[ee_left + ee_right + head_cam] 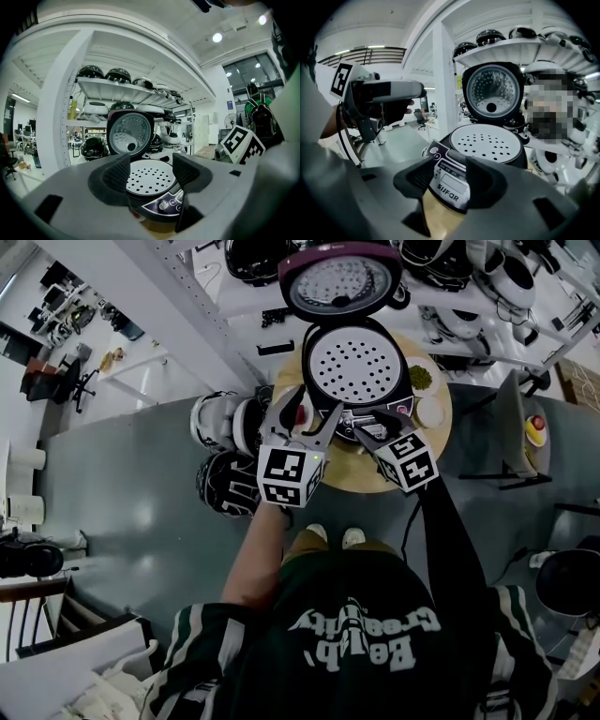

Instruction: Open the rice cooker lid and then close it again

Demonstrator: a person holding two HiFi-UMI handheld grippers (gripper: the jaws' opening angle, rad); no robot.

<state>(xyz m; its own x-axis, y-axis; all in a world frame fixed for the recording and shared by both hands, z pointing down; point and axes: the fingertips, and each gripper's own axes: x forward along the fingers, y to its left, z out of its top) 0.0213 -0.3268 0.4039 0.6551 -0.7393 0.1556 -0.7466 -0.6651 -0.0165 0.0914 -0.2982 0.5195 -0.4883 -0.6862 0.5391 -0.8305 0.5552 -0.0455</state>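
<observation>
The rice cooker (354,371) sat with its lid (339,279) standing up open. My left tongs (317,409) and right tongs (362,430) were spread wide, pinching nothing.

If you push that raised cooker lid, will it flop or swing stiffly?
The lid stands open unsupported, so it probably swings on a hinge as one rigid piece. It looks thick with a shiny metal inner face, so likely fairly heavy.

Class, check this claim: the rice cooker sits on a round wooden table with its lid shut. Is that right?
Not quite. The rice cooker does sit on the round wooden table, but its lid is open, standing up behind the pot. The head view shows it.
</observation>
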